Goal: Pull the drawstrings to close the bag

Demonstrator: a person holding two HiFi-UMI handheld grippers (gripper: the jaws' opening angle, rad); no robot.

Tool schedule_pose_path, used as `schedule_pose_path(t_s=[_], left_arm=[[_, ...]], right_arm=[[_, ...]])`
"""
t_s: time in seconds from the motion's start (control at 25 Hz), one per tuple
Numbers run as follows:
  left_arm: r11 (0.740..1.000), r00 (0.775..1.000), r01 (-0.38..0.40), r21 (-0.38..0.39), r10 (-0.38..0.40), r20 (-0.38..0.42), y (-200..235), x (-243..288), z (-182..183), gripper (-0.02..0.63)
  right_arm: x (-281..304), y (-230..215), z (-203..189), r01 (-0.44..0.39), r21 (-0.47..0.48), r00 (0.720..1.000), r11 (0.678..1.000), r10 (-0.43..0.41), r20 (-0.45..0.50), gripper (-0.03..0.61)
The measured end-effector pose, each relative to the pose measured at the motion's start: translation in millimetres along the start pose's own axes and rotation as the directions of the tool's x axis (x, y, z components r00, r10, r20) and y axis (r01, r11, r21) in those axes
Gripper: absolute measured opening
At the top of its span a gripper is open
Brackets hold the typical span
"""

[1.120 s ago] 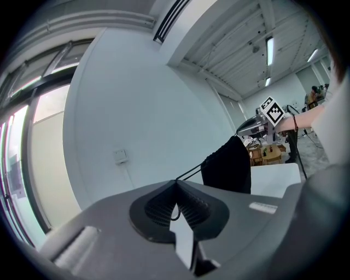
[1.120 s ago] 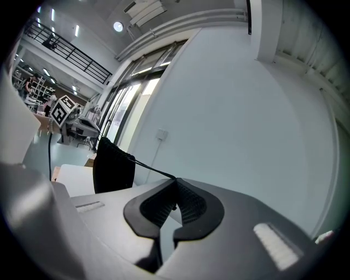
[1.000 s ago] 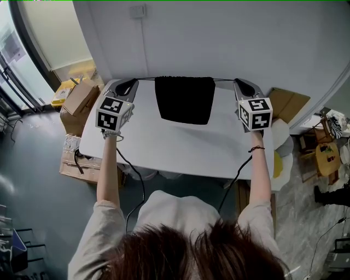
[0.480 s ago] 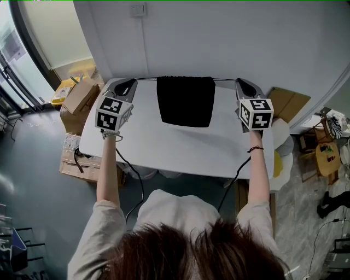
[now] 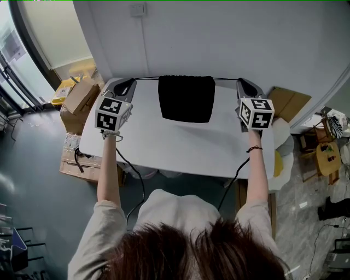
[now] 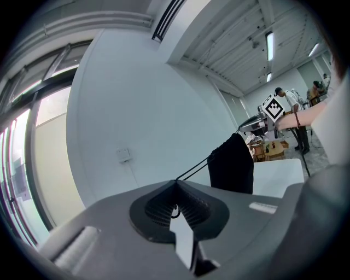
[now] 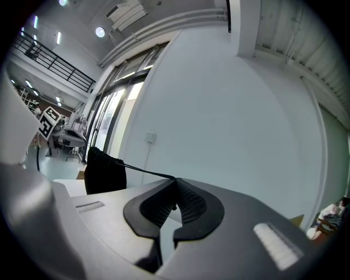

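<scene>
Far edge of table point(image 5: 164, 136): bag point(image 5: 186, 98) mid, between grippers. L gripper point(image 5: 133, 81) clamped on left cord point(image 5: 146, 78), R gripper point(image 5: 239, 81) on right cord point(image 5: 224, 80), both taut. Step: pulling. Next: spread hands wider, mouth looks uncinched.

Clutter round a white table point(image 5: 164, 142)
Cardboard boxes point(image 5: 79, 98) sit on the floor at its left; a switch plate point(image 5: 138, 10) is on the wall.

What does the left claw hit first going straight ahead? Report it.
Probably the white wall: the left claw, shut on the drawstring, points over the table's far edge, with the black bag off to its right. Depth is unclear.
</scene>
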State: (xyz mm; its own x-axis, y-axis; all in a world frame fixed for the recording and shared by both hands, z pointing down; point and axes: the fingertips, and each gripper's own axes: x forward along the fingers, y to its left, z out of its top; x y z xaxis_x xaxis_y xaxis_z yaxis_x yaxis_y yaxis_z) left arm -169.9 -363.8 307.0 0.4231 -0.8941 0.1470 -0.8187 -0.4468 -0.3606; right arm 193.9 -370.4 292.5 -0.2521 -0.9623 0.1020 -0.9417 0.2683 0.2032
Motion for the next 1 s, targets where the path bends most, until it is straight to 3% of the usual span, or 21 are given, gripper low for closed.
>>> schedule_pose_path(t_s=[1.0], left_arm=[[0.999, 0.999, -0.039, -0.015, 0.039, 0.007, 4, -2, 0, 0.0]], right_arm=[[0, -18, -2, 0.046, 0.151, 0.998, 0.987, -0.052, 0.034, 0.014]])
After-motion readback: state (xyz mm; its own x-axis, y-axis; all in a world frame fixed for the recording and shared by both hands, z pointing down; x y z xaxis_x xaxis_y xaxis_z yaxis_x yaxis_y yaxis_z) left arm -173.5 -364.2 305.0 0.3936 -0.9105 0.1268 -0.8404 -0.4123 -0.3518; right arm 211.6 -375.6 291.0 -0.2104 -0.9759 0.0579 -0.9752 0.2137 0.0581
